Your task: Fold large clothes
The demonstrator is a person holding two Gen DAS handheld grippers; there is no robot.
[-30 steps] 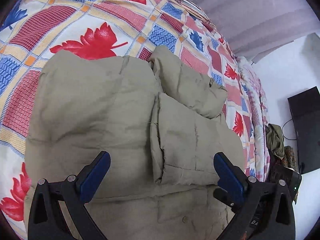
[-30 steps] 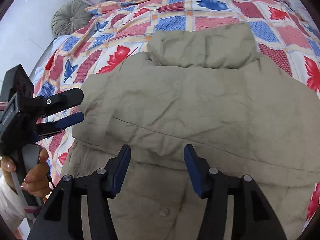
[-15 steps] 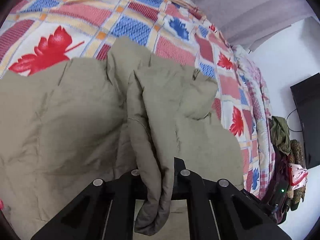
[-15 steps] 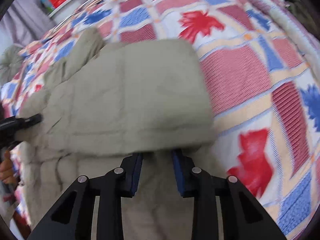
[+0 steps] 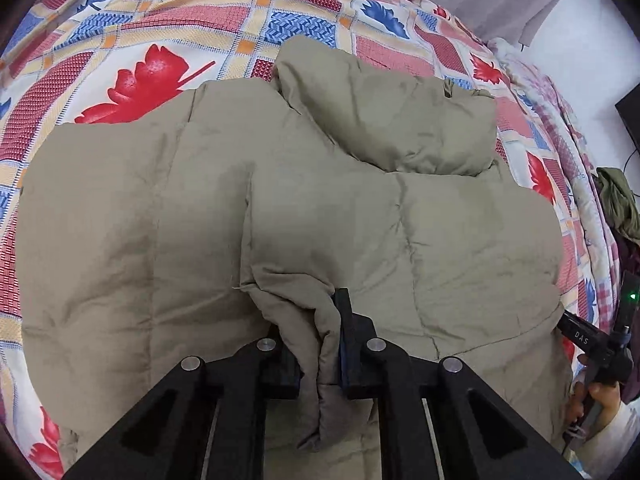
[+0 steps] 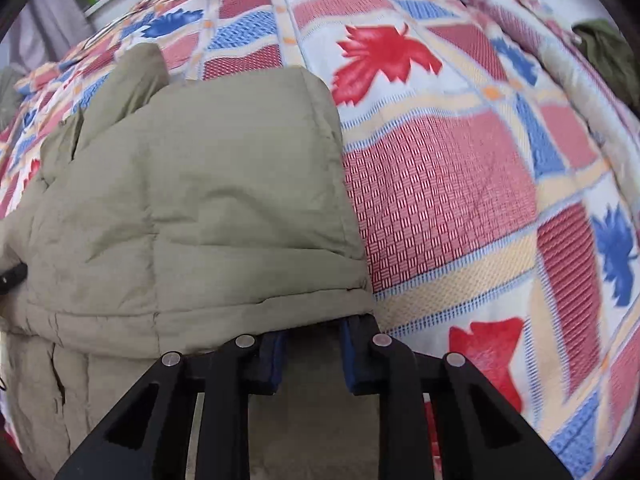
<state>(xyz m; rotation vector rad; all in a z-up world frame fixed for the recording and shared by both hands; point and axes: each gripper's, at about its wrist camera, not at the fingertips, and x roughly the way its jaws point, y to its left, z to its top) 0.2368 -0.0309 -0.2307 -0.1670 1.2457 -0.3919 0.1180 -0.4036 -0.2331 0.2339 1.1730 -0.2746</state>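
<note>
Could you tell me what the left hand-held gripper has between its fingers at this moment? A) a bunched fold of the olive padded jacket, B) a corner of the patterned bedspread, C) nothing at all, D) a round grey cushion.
A: in the left wrist view the left hand-held gripper is clamped on a bunched fold of the olive padded jacket, which lies on the bedspread.

jacket (image 5: 200, 220) spread on the bedspread (image 5: 168, 28), its hood (image 5: 384, 120) at the far end, clothes pile (image 5: 618, 200) off the bed's right edge

Left gripper (image 5: 318, 356): black frame, silver round screws, blue pads; right gripper (image 6: 312, 354) alike, white letters on its side; white sleeve (image 5: 618, 426).
</note>
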